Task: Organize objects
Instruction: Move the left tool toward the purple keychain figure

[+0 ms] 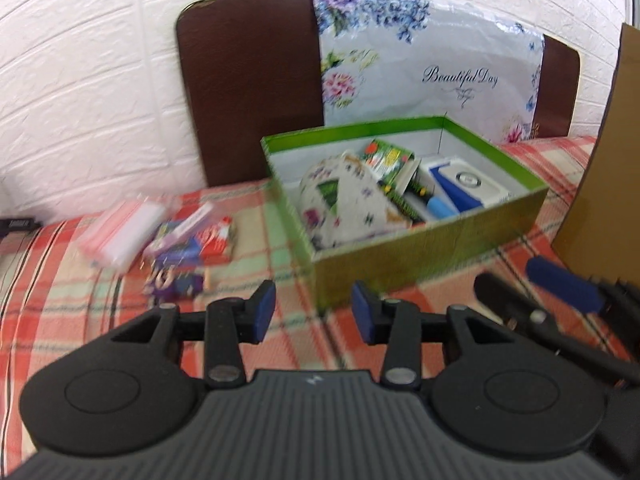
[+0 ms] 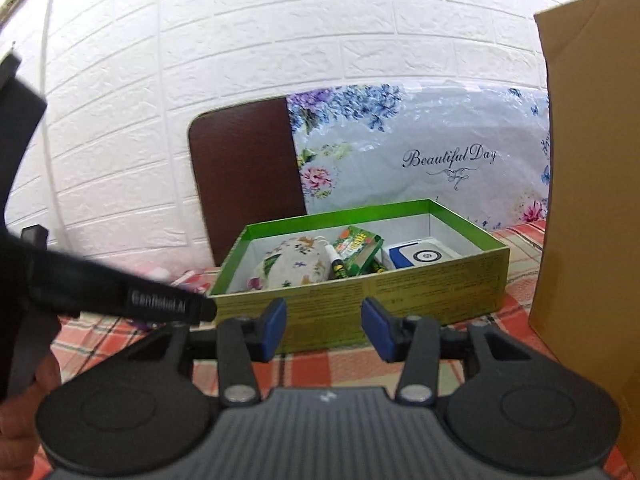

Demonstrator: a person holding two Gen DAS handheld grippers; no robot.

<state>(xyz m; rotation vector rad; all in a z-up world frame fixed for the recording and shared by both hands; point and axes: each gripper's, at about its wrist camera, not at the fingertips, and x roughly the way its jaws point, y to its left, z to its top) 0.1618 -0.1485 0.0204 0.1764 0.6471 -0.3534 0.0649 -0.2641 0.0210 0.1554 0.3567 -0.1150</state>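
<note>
Through the left wrist view: left gripper [image 1: 313,312] low over the plaid cloth [image 1: 48,292], jaws parted, nothing between the blue pads. Just ahead, the near corner of the green box [image 1: 432,248], open-topped, long axis running from near left to far right, its far end near the floral panel [image 1: 432,64]. Inside, left to right: floral pouch [image 1: 344,204], green carton [image 1: 390,160] tilted upward, white and blue case [image 1: 464,184]. Left of the box, well apart, a blurred heap of small packets [image 1: 176,240] on open cloth; free room between heap and box wall. At right, right gripper [image 1: 520,292] close beside, then a brown cardboard sheet [image 1: 600,160] closing off that side.

Through the right wrist view: right gripper [image 2: 324,328] released, empty, aimed at the long front wall of the green box [image 2: 400,292], which lies broadside across the frame. Bare cloth between pads and wall. Cardboard sheet [image 2: 592,200] hard against the right edge, left gripper's handle [image 2: 100,288] crossing at left.
</note>
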